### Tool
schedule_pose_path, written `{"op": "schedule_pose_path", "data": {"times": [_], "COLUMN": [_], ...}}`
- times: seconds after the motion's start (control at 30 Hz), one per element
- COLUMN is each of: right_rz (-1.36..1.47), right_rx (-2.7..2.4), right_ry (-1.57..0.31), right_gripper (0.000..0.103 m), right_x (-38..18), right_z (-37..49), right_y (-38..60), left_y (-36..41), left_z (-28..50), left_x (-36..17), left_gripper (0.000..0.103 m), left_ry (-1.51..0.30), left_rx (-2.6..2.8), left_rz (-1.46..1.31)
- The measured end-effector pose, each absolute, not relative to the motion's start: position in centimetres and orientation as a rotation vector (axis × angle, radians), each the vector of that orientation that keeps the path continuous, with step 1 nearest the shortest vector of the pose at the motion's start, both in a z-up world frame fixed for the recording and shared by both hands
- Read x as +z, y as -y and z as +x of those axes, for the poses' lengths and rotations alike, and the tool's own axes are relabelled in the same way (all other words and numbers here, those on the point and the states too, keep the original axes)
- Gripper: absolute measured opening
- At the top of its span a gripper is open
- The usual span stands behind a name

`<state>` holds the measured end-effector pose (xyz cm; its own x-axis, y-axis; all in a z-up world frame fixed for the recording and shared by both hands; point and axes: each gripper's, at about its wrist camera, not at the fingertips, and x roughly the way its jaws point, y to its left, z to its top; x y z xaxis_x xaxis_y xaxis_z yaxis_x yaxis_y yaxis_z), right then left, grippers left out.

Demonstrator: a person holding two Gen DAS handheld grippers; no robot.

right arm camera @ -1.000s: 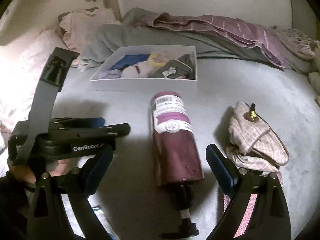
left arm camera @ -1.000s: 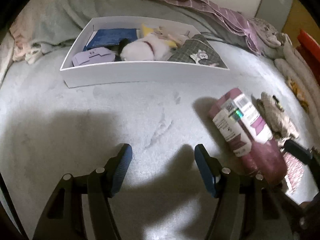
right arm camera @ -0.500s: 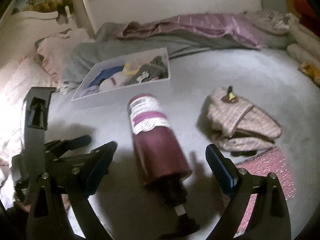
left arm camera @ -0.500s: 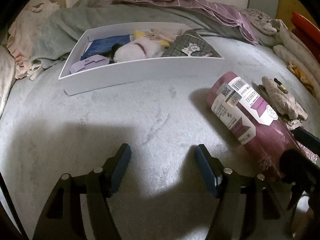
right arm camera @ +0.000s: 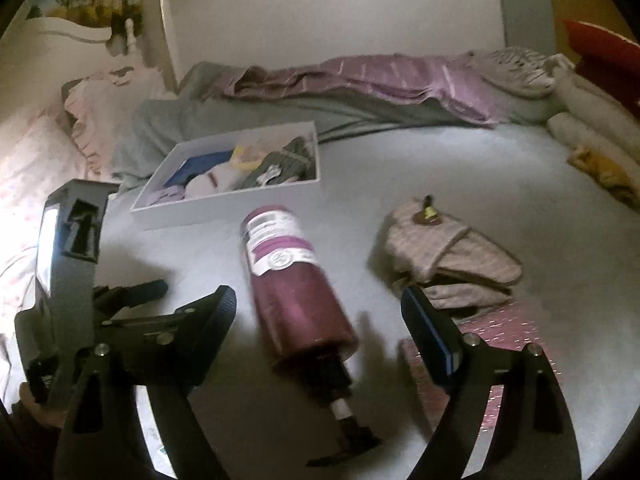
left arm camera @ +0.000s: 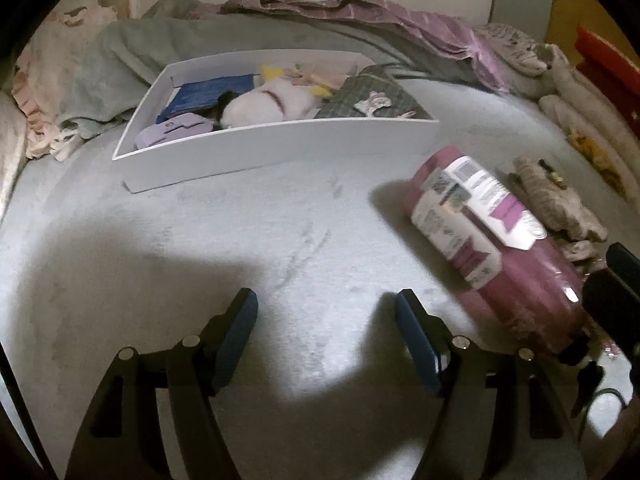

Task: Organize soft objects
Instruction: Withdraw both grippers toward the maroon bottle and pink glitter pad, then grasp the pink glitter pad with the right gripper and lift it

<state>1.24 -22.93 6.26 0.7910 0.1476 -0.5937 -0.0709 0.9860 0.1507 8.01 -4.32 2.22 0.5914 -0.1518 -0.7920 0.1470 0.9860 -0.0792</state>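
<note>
A white box (left arm camera: 280,148) on the grey bed holds several soft items: a blue cloth (left arm camera: 212,92), a white plush (left arm camera: 276,102) and a grey plaid piece (left arm camera: 372,96); the box also shows in the right wrist view (right arm camera: 224,210). A maroon pump bottle (right arm camera: 296,292) lies on its side, also in the left wrist view (left arm camera: 492,236). A folded beige plaid cloth (right arm camera: 448,248) lies right of it. My right gripper (right arm camera: 318,312) is open, its fingers on either side of the bottle's lower end. My left gripper (left arm camera: 326,322) is open and empty over bare bedding, left of the bottle.
A pink glittery item (right arm camera: 500,332) lies under my right finger. Purple and grey bedding (right arm camera: 360,80) is heaped at the back. Rolled towels (right arm camera: 592,140) and a yellow cloth (right arm camera: 604,168) sit at the right. A pink frilled pillow (right arm camera: 92,116) lies at the left.
Both grippers have tilted up and drawn back a little, so more of the wall and the bedding shows. The bottle, cloth and box lie where they were. Both grippers stay open.
</note>
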Motion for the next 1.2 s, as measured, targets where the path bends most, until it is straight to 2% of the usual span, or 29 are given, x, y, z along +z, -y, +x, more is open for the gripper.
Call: {"op": "schedule_pose_path", "data": {"times": [0.33, 0.67, 0.9, 1.1, 1.2], "right_rz": [0.195, 0.462, 0.498, 0.392, 0.398], "right_rx": [-0.131, -0.332, -0.332, -0.278, -0.273], "right_ry": [-0.536, -0.658, -0.774, -0.869, -0.872], "right_gripper": [0.085, 0.085, 0.085, 0.099, 0.100], "right_x": [6.8, 4.6, 3.0, 2.3, 2.2], "right_z": [-1.8, -2.3, -1.6, -0.2, -0.2], "right_y": [27.0, 32.9, 33.4, 31.4, 31.5], "left_y": [7.6, 10.9, 12.6, 12.5, 12.5], "left_z": [6.1, 4.7, 3.8, 4.0, 3.9], "left_x": [2.8, 2.5, 2.1, 1.8, 1.8], "left_gripper": [0.072, 0.071, 0.073, 0.076, 0.077], "left_ry": [-0.903, -0.915, -0.908, -0.913, -0.911], "left_rx": [-0.360, -0.465, -0.497, -0.492, -0.488], "left_rz": [0.048, 0.164, 0.247, 0.244, 0.247]}}
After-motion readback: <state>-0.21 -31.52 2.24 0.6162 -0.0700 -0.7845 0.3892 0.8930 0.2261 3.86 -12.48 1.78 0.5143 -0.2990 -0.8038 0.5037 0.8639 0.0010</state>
